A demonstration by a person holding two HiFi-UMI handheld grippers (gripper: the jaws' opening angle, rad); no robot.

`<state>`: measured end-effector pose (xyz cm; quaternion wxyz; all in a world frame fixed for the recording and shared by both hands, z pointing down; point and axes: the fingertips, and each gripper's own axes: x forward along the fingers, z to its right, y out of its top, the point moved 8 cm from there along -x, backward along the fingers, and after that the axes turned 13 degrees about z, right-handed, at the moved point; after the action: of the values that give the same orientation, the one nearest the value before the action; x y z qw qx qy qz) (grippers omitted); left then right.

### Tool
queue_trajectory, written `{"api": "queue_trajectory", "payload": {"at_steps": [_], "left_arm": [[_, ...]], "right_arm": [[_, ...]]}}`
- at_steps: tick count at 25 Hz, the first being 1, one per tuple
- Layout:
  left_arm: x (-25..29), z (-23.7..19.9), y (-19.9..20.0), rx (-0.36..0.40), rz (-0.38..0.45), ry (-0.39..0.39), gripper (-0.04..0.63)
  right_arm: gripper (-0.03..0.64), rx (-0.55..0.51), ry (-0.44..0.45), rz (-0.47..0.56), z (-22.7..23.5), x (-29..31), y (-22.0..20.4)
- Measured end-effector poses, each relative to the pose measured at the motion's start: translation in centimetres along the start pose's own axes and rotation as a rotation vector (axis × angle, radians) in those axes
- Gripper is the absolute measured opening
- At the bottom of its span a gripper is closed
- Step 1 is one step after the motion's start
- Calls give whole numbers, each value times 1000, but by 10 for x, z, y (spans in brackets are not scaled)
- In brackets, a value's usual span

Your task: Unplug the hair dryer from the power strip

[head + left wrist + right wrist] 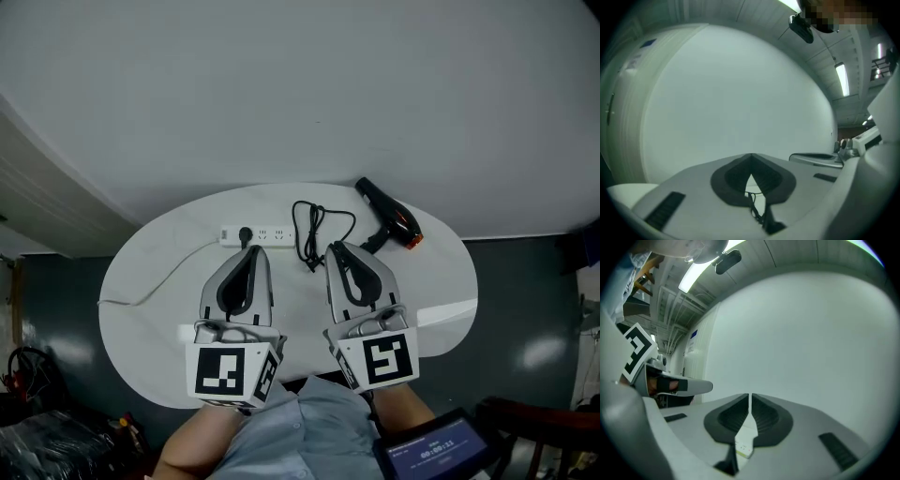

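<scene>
Two grippers over the table (150,281).
Left gripper (248,249) and right gripper (336,247) are clamped shut, empty; a plug (246,234) sits in the strip (267,232).

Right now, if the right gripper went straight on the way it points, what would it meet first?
Most likely the white wall that fills its view. The right gripper points level, passing above the power strip. How far off the wall stands is unclear.

White oval table (141,356), pale wall (300,84), dark floor (525,300), lit screen (436,450)
</scene>
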<state>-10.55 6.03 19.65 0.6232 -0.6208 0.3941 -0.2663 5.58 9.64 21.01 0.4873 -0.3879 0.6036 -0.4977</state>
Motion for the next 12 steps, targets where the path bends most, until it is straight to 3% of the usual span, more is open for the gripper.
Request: {"api": "queue_trajectory", "payload": {"at_steps": [4,7,12], "left_arm": [[-10,4,25,122,97,27,-3],[-18,7,35,91,117,70,-3],[-26,5,36,94,127,78,-3]], "right_arm": [[9,-24,26,45,-11,-1,19],[3,-47,54,58,-20,-3,27],[2,-53,77,78,-28,-6,32]]}}
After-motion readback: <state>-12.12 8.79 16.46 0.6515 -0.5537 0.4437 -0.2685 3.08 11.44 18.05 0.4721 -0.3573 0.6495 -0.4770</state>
